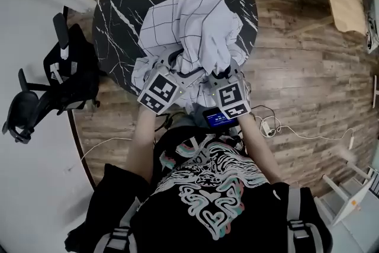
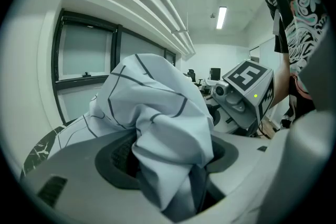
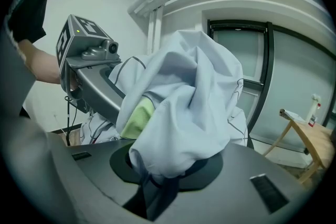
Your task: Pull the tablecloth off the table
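So that the tablecloth [image 1: 189,26] drags toward six o'clock off the marble table [image 1: 121,3], my left gripper [image 1: 176,65] and right gripper [image 1: 220,70] clamp it.

Person wears a black short-sleeved T-shirt [image 1: 207,198] with a white and teal swirl print on the chest. Grey straps [image 1: 118,237] with buckles run over both shoulders. Left tongs [image 1: 176,63] and right tongs [image 1: 222,71] have grey moulded bodies. Each carries a white marker cube [image 1: 159,92] with black square patterns and a small green light.
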### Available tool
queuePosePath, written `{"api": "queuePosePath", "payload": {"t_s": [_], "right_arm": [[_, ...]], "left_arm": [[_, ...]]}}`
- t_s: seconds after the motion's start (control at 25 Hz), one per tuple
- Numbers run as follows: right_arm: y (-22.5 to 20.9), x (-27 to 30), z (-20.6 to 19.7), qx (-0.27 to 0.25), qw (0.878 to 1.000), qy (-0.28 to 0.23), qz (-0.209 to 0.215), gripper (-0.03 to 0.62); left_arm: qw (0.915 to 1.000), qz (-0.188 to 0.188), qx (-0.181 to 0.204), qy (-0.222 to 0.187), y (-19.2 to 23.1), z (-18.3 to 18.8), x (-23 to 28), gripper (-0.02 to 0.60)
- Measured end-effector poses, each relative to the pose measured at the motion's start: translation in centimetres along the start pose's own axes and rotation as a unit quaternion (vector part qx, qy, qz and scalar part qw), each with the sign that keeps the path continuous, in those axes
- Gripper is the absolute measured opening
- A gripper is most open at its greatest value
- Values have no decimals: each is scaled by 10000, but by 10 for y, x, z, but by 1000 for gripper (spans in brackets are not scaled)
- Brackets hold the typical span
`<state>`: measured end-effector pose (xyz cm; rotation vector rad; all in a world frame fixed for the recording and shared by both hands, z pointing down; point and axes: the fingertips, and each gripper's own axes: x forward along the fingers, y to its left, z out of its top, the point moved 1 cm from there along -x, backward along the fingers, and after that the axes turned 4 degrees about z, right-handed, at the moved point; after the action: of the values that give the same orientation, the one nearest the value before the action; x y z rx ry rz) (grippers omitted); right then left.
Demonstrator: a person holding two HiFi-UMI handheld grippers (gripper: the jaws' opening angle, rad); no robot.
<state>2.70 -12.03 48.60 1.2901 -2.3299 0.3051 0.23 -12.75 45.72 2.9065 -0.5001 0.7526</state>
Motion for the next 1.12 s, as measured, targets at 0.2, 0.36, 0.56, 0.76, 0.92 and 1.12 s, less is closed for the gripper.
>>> {"api": "queuePosePath", "payload": {"t_s": [0.2,0.36,0.56,0.76,0.92,1.12], "right_arm": [[14,-12,22,-106,9998,-153,-86,135],[23,-24,39,-172,9992,-315,-153,135],[41,-30,60,-223,9985,-489,-131,135],[53,-34,74,-223,9980,-591,-96,135],[62,-35,83,-246,9976,-647,-62,133],[52,-42,86,-214,9969,-754,6,133]], "left_arm": [[9998,105,149,-118,-4,14,-25,339],[9992,212,271,-192,-9,27,-44,339],[9986,317,384,-190,-10,36,-71,339],[9980,400,450,-169,-11,43,-89,339],[9976,473,456,-203,-10,44,-101,339],[9970,566,515,-142,-13,56,-96,339]]}}
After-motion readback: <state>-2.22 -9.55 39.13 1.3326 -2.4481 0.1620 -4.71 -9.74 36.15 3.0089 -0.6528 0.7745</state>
